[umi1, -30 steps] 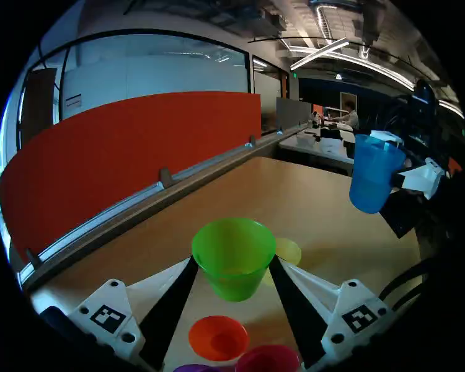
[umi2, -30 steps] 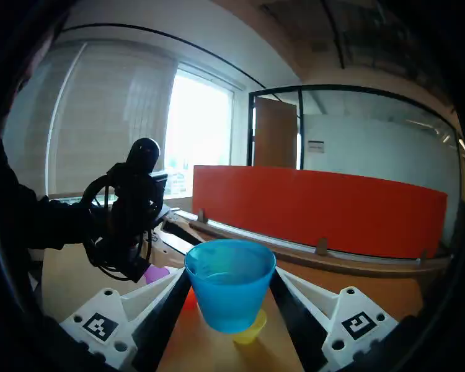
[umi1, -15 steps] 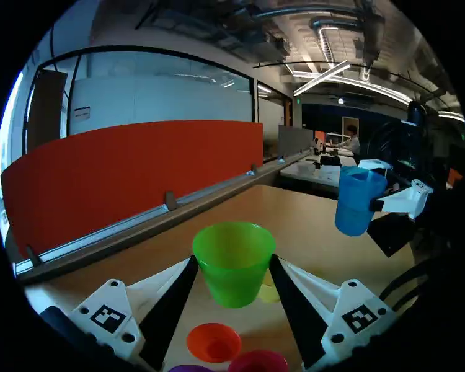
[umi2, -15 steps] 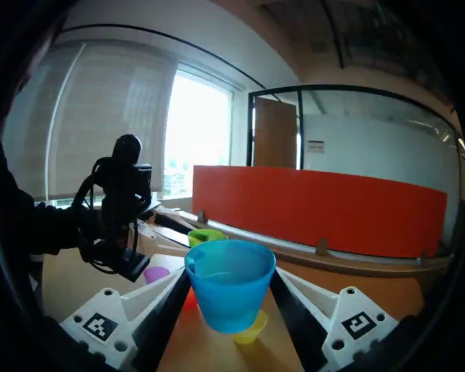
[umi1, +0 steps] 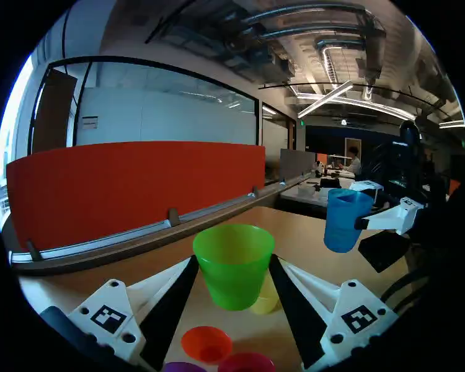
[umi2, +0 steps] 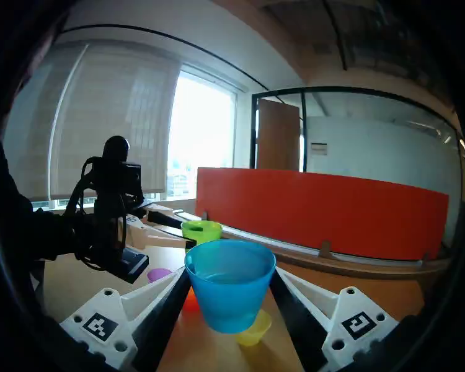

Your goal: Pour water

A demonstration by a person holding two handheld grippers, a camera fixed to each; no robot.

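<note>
In the left gripper view, my left gripper (umi1: 233, 273) is shut on a green cup (umi1: 233, 263), held upright above the wooden table (umi1: 294, 232). Farther right in that view, my right gripper (umi1: 381, 220) carries a blue cup (umi1: 344, 220). In the right gripper view, my right gripper (umi2: 231, 291) is shut on the blue cup (umi2: 230, 291), which holds water. There the left gripper (umi2: 142, 226) shows at the left with the green cup (umi2: 201, 231), a dark-sleeved hand behind it. Both cups are in the air and apart.
Small cups stand on the table below: yellow (umi1: 265, 297), orange (umi1: 206, 344), red (umi1: 248, 363) and purple (umi2: 159, 274). An orange partition (umi1: 133, 180) with a metal rail runs along the table's far edge. Desks and a person sit far back.
The left gripper has risen and levelled, so the small cups dropped lower in its view. The blue cup has come closer to the green one, which came into the right gripper view.
</note>
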